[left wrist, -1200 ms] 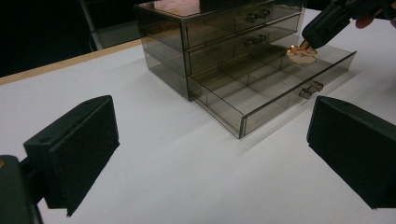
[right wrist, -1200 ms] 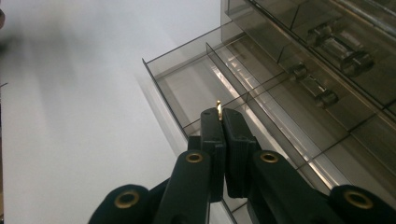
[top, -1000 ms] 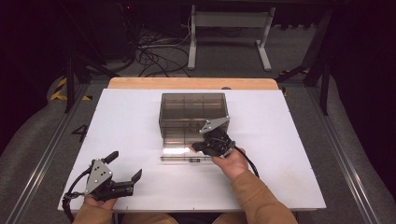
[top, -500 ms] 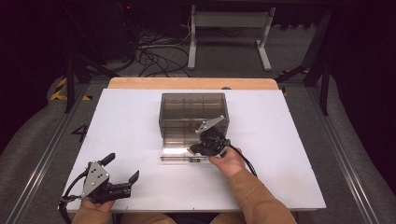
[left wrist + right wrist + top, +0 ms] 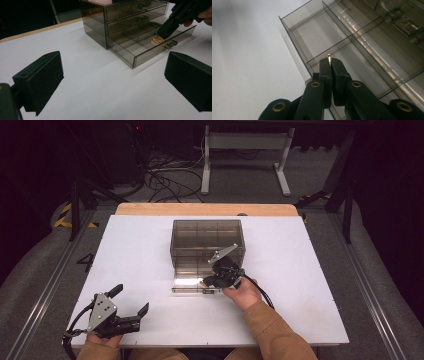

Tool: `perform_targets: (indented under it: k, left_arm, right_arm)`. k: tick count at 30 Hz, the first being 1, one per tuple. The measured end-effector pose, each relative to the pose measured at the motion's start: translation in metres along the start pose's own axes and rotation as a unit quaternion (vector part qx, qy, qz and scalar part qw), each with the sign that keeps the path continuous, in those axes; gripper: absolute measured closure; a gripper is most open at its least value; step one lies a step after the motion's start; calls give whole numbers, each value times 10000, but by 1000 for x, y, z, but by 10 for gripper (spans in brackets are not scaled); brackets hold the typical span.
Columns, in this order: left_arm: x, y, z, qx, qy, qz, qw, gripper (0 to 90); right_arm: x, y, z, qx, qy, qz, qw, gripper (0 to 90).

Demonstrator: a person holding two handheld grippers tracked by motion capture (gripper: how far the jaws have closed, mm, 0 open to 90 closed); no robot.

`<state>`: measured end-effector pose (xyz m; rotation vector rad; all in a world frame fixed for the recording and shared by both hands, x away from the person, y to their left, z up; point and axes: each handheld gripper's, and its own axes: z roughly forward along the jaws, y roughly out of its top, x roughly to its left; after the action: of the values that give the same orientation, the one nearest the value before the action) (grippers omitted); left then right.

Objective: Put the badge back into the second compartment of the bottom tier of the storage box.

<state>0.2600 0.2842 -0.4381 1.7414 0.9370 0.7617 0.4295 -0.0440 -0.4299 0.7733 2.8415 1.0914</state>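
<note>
A smoky clear drawer cabinet [image 5: 207, 240] stands mid-table with its bottom drawer [image 5: 186, 283] pulled out toward me. My right gripper [image 5: 206, 282] points down into that drawer near its front right, shut on a small thin gold-coloured piece [image 5: 328, 56]. In the left gripper view the gold-coloured piece [image 5: 157, 41] shows under the right gripper's tip, low inside a front compartment of the drawer [image 5: 140, 47]. My left gripper [image 5: 131, 302] rests near the table's front left, open with nothing between its fingers [image 5: 40, 77].
The drawer [image 5: 324, 37] is split by thin clear dividers into several compartments. Two upper drawers [image 5: 135, 18] with small handles are closed. The white table [image 5: 310, 270] has bare room on both sides of the cabinet. Cables and a desk frame lie on the floor beyond.
My right gripper has edged slightly left over the open drawer, still closed on the piece. The left gripper has stayed put.
</note>
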Motion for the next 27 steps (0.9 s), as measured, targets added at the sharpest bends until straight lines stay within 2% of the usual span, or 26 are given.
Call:
perform_targets:
  k: [18, 27]
  left_arm:
    - [0, 0, 0, 0, 10, 1, 10000, 28]
    - [0, 0, -1, -5, 21, 17, 10000, 28]
  right_arm:
    - [-3, -1, 3, 87, 80, 43, 9999, 862]
    - [-1, 0, 1, 54, -111, -12, 9999, 834]
